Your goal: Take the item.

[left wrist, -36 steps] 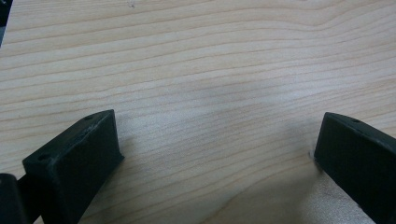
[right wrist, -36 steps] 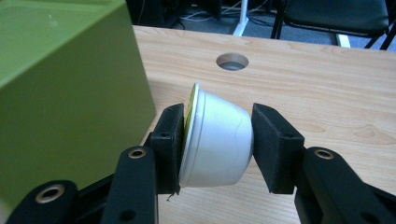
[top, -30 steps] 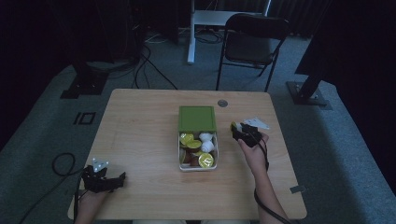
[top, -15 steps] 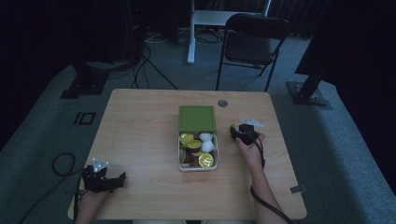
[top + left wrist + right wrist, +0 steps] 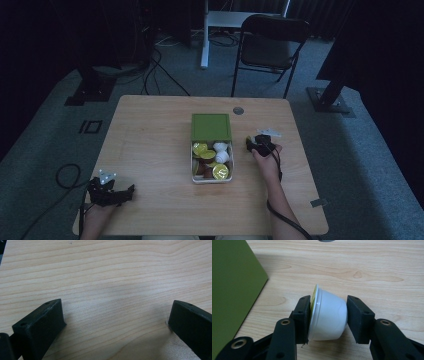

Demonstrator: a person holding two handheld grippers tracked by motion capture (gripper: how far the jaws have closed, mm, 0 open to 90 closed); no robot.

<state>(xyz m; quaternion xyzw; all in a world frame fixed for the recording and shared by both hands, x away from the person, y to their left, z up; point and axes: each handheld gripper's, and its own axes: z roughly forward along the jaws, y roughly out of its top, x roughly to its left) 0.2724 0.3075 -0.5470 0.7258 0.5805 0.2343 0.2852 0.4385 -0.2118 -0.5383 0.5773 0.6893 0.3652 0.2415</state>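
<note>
My right gripper (image 5: 328,315) is shut on a small white capsule cup (image 5: 329,318) that lies on its side, its yellow-green foil lid against the left jaw. In the high view this right gripper (image 5: 257,145) is just right of a white container (image 5: 192,172) that holds several yellow, white and brown capsules. The container's green lid (image 5: 212,127) lies flat behind it, and the green lid (image 5: 232,290) also fills the left side of the right gripper view. At the table's front left corner, my left gripper (image 5: 110,194) rests; the left gripper (image 5: 117,320) is open over bare wood.
A round grommet (image 5: 238,110) is set in the wooden table (image 5: 150,140) near its far edge. A folding chair (image 5: 270,47) stands beyond the table. Cables trail off the left edge onto the carpet.
My right gripper, with the capsule cup in it, has drifted slightly left and nearer, toward the container. The left gripper has stayed put.
</note>
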